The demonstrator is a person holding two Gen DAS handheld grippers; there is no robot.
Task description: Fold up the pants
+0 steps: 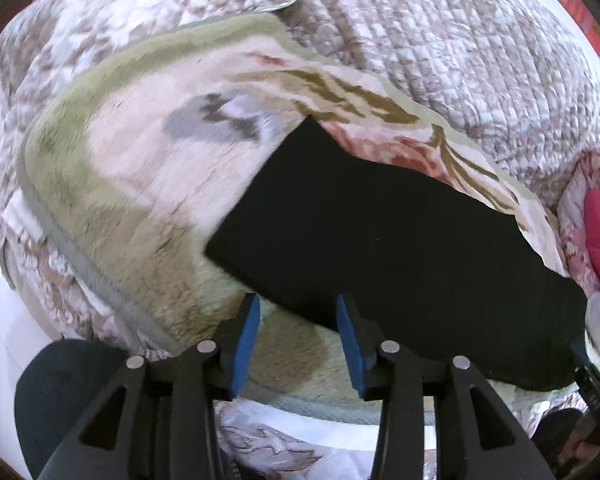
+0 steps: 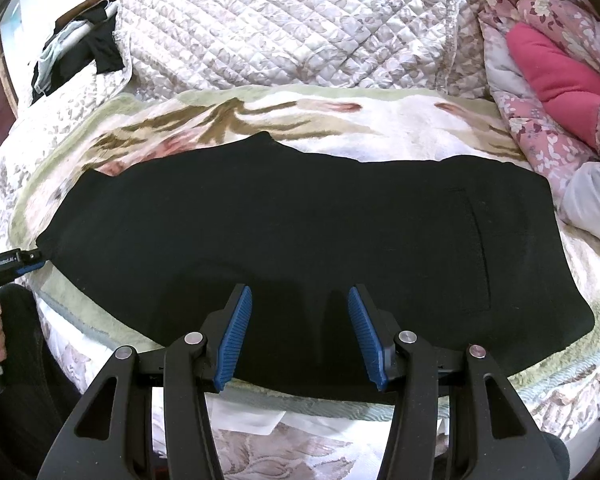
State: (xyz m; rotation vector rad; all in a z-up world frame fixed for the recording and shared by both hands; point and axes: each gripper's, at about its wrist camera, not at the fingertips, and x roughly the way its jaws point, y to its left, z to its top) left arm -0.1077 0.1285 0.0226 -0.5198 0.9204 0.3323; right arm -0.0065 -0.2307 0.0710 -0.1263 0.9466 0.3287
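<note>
Black pants (image 2: 300, 232) flat on plush blanket (image 2: 380, 140) — left gripper (image 1: 298, 320), right gripper (image 2: 300, 312) fingers parted, holding nothing.

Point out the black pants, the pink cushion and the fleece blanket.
black pants (image 2: 300, 232): right wrist view, middle of the spread cloth.
pink cushion (image 2: 560, 72): right wrist view, its middle.
fleece blanket (image 1: 140, 168): left wrist view, bare pale patch left of the pants.

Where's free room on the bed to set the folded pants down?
Free: the fleece blanket strip between the black pants and the quilted cover, and that cover itself. In the left wrist view, blanket left of the pants' end is bare too. Crowded: right side, with the floral bedding and pink item; far left corner holds dark clothes.
</note>
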